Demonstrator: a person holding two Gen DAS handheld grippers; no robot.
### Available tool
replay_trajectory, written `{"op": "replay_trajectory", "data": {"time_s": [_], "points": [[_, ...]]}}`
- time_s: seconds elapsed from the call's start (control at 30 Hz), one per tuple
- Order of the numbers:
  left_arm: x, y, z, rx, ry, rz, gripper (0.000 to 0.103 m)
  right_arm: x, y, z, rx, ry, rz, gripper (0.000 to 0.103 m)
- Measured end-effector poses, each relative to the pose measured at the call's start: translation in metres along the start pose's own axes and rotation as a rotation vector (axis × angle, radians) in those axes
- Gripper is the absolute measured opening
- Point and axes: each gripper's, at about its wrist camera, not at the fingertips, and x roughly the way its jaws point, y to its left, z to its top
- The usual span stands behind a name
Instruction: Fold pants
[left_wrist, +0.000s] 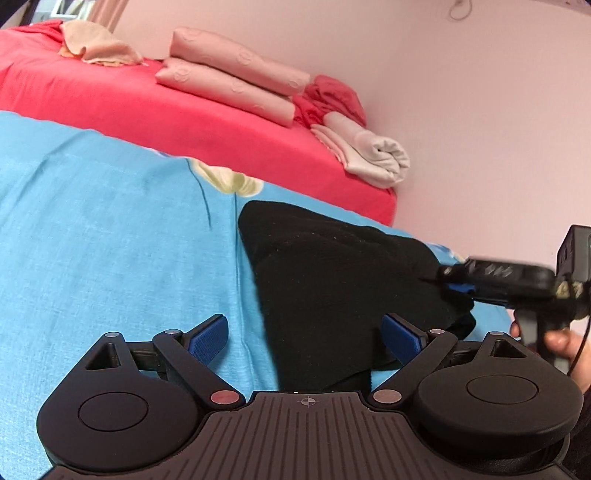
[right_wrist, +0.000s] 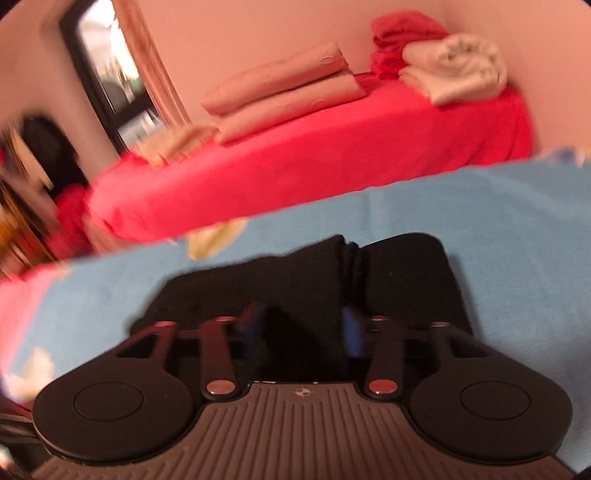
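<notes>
1. A blue bedsheet (left_wrist: 110, 229) with a pale flower print covers the near surface in both views.
2. Beyond it lies a red bedsheet (left_wrist: 184, 122), running to the far pink wall (left_wrist: 480, 110).
3. Two folded pink blankets (left_wrist: 236, 85) are stacked on the far red surface; right of them sit a crumpled red cloth (left_wrist: 332, 96) and a rolled white towel (left_wrist: 376, 158). A peach cloth (left_wrist: 92, 44) lies at the far left.
4. The black pants (left_wrist: 332, 288), bunched into a folded heap, rest on the blue sheet, right of centre in the left wrist view.
5. The left gripper (left_wrist: 306, 332) has its blue pads spread wide apart, with the near edge of the pants between them, unpinched.
6. The right gripper (right_wrist: 303, 328), blurred, has its jaws narrowed around a fold of the pants; whether the pads press on it I cannot tell.
7. A hand (left_wrist: 565, 347) grasps the right gripper's handle at the far right.
</notes>
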Motion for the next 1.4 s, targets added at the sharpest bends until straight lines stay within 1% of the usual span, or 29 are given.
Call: {"op": "replay_trajectory", "data": {"time_s": [0.03, 0.1, 0.17, 0.27, 0.33, 0.4, 0.47, 0.5, 0.57, 0.6, 0.67, 0.77, 0.83, 0.87, 0.9, 0.93, 0.97, 1.0, 1.03, 1.07, 1.1, 1.13, 1.17, 1.2, 1.23, 1.27, 1.3, 1.37, 1.4], "points": [[-0.002, 0.0, 0.0, 0.003, -0.004, 0.006, 0.103, 0.002, 0.008, -0.002, -0.047, -0.011, -0.036, 0.018], [-0.005, -0.001, -0.001, 0.016, -0.009, 0.016, 0.103, -0.006, 0.013, 0.0, -0.075, -0.063, -0.057, 0.014], [0.001, -0.002, -0.001, 0.023, -0.01, 0.015, 0.103, -0.028, 0.006, 0.008, -0.037, -0.175, -0.018, 0.014], [0.006, -0.005, -0.001, 0.033, -0.004, 0.003, 0.103, -0.055, -0.016, 0.011, -0.003, -0.257, -0.029, 0.014], [0.008, -0.007, -0.001, 0.047, 0.0, 0.003, 0.103, -0.05, -0.04, 0.001, 0.068, -0.234, -0.075, 0.014], [0.011, -0.011, 0.003, 0.046, 0.01, 0.017, 0.103, -0.025, -0.057, -0.015, 0.062, -0.11, -0.151, 0.015], [0.01, -0.015, 0.01, 0.045, 0.003, 0.032, 0.103, -0.03, -0.059, -0.025, 0.029, -0.164, -0.158, 0.036], [0.01, -0.017, 0.015, 0.049, -0.001, 0.044, 0.103, -0.037, -0.057, -0.023, 0.026, -0.189, -0.183, 0.052], [0.014, -0.023, 0.025, 0.057, 0.0, 0.073, 0.103, -0.05, -0.048, -0.016, -0.017, -0.282, -0.227, 0.053], [0.017, -0.027, 0.03, 0.063, 0.0, 0.088, 0.103, -0.056, -0.042, -0.013, -0.047, -0.319, -0.22, 0.053], [0.031, -0.033, 0.036, 0.065, 0.006, 0.144, 0.103, -0.061, -0.028, -0.006, -0.083, -0.357, -0.13, 0.054], [0.059, -0.035, 0.032, 0.025, 0.074, 0.168, 0.103, -0.05, -0.009, 0.001, -0.075, -0.323, 0.071, 0.056], [0.072, -0.034, 0.021, 0.002, 0.109, 0.151, 0.103, -0.03, -0.007, 0.003, -0.027, -0.249, 0.223, 0.068], [0.075, -0.034, 0.016, -0.002, 0.114, 0.147, 0.103, -0.015, -0.01, 0.003, 0.008, -0.187, 0.312, 0.069], [0.074, -0.034, 0.012, 0.004, 0.1, 0.147, 0.103, 0.0, -0.014, 0.0, 0.038, -0.133, 0.355, 0.067], [0.072, -0.036, 0.009, 0.021, 0.086, 0.147, 0.103, 0.015, -0.019, -0.002, 0.059, -0.086, 0.337, 0.044], [0.072, -0.038, 0.008, 0.039, 0.083, 0.149, 0.103, 0.026, -0.026, -0.002, 0.065, -0.064, 0.283, 0.024], [0.071, -0.039, 0.006, 0.051, 0.077, 0.151, 0.103, 0.03, -0.037, 0.001, 0.091, -0.07, 0.243, 0.0], [0.071, -0.04, 0.005, 0.058, 0.073, 0.149, 0.103, 0.031, -0.051, 0.006, 0.171, -0.082, 0.216, 0.0], [0.071, -0.041, 0.003, 0.062, 0.069, 0.151, 0.103, 0.027, -0.063, 0.009, 0.255, -0.111, 0.209, 0.0], [0.07, -0.042, 0.001, 0.065, 0.062, 0.153, 0.103, 0.021, -0.066, 0.013, 0.283, -0.151, 0.188, 0.008], [0.071, -0.043, -0.001, 0.07, 0.059, 0.155, 0.103, 0.014, -0.06, 0.018, 0.25, -0.19, 0.163, 0.014], [0.07, -0.044, -0.002, 0.076, 0.056, 0.157, 0.103, 0.009, -0.049, 0.023, 0.183, -0.206, 0.16, 0.032], [0.07, -0.045, -0.002, 0.08, 0.053, 0.162, 0.103, 0.009, -0.037, 0.026, 0.123, -0.181, 0.209, 0.049], [0.07, -0.046, -0.002, 0.083, 0.053, 0.165, 0.103, 0.013, -0.026, 0.027, 0.08, -0.133, 0.283, 0.055], [0.07, -0.046, -0.002, 0.083, 0.054, 0.167, 0.103, 0.019, -0.014, 0.026, 0.047, -0.081, 0.345, 0.055], [0.069, -0.045, -0.002, 0.08, 0.056, 0.168, 0.103, 0.025, -0.006, 0.023, 0.02, -0.043, 0.375, 0.055], [0.07, -0.045, -0.001, 0.081, 0.06, 0.166, 0.103, 0.035, -0.001, 0.015, 0.003, 0.001, 0.342, 0.053], [0.069, -0.044, 0.0, 0.081, 0.062, 0.167, 0.103, 0.036, -0.006, 0.012, 0.012, -0.002, 0.323, 0.043]]}}
